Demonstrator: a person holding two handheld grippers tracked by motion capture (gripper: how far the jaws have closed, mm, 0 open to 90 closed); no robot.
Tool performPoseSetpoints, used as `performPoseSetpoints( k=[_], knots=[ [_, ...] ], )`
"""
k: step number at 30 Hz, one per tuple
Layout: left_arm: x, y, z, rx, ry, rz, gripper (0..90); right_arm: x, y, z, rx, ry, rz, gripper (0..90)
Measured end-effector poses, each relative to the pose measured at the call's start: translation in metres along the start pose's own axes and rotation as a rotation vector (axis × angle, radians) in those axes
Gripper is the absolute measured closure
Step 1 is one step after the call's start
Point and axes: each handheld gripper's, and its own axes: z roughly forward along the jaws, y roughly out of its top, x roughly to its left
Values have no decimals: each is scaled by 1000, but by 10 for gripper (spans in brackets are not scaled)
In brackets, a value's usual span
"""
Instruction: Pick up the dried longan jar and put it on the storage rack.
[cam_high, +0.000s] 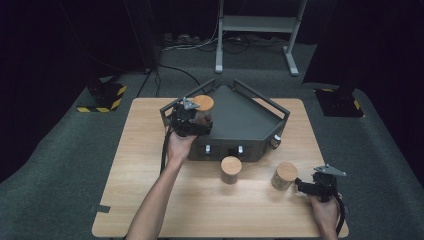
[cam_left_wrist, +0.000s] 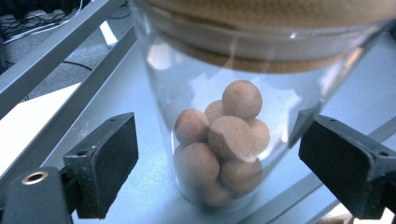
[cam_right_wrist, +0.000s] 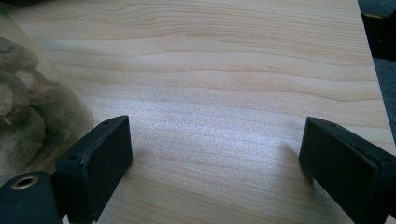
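Left of centre in the high view, the left tool (cam_high: 192, 120) sits over the near left corner of a dark grey tray (cam_high: 240, 122) with raised rails, level with a glass jar (cam_high: 203, 109) that stands on the tray floor under a round wooden lid. Three such lidded jars can be counted: that one on the tray, a second jar (cam_high: 231, 170) on the bare worktop (cam_high: 150, 150) just in front of the tray's front wall, and a third jar (cam_high: 285, 176) to its right, just beside the right tool (cam_high: 304, 187). Two small white knobs show on the tray's front wall; no writing can be read anywhere. Open wood lies to the left of the tray and along the near edge, while the right tool sits close to the worktop's right edge. From the left gripper view, the jar (cam_left_wrist: 233, 116) stands between the two black pads (cam_left_wrist: 112, 163), clear gaps on both sides, so the left tool (cam_left_wrist: 219, 168) is spread and not pressing; about eight tan balls (cam_left_wrist: 233, 135) lie heaped inside. From the right gripper view, the right tool (cam_right_wrist: 215, 163) is spread wide over bare wood with nothing between its pads, and the third jar (cam_right_wrist: 37, 107), holding brownish lumps, sits just outside the left pad.
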Motion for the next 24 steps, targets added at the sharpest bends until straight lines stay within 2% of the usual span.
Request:
performPoseSetpoints(
  k=[3,24],
  knots=[
    [1,-1,-4,-10,4,-8,118,0,0,0,0,0,0,92],
    [8,-11,-35,-31,1,2,117,0,0,0,0,0,0,92]
  ],
)
